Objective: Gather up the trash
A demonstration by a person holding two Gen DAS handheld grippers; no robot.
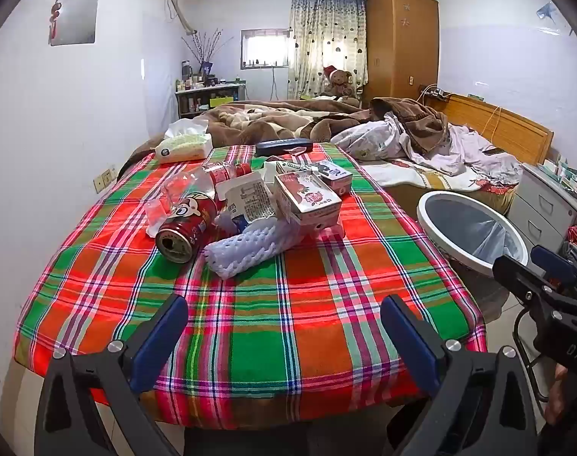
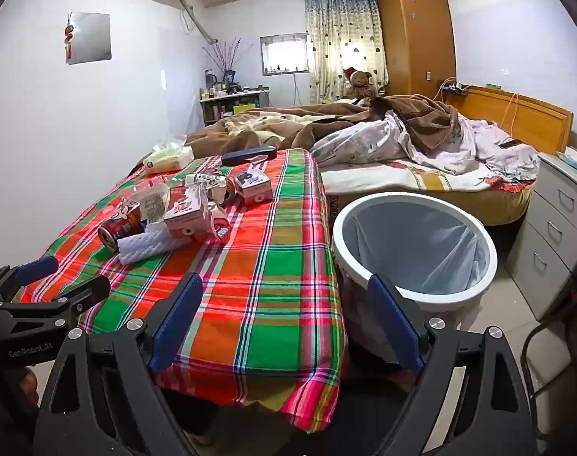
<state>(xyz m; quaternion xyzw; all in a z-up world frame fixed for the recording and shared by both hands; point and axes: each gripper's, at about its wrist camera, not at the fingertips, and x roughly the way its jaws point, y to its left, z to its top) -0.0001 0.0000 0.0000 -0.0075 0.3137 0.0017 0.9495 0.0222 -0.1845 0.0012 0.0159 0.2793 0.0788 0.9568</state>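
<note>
Trash pile partly overlapping on plaid table, rear cartons half hidden; both grippers' jaws apart, empty.

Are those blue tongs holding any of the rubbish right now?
No. Both the left tongs and right tongs are open and empty, short of the red can.

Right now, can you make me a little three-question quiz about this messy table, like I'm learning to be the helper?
1. True or false: the red can stands upright.
2. Which side of the table is the trash bin on: A left, B right?
3. Fill in: both grippers, left gripper and right gripper, are ____ and hold nothing.

Key: 1 false, it lies on its side. 2 B. 3 open.
</note>
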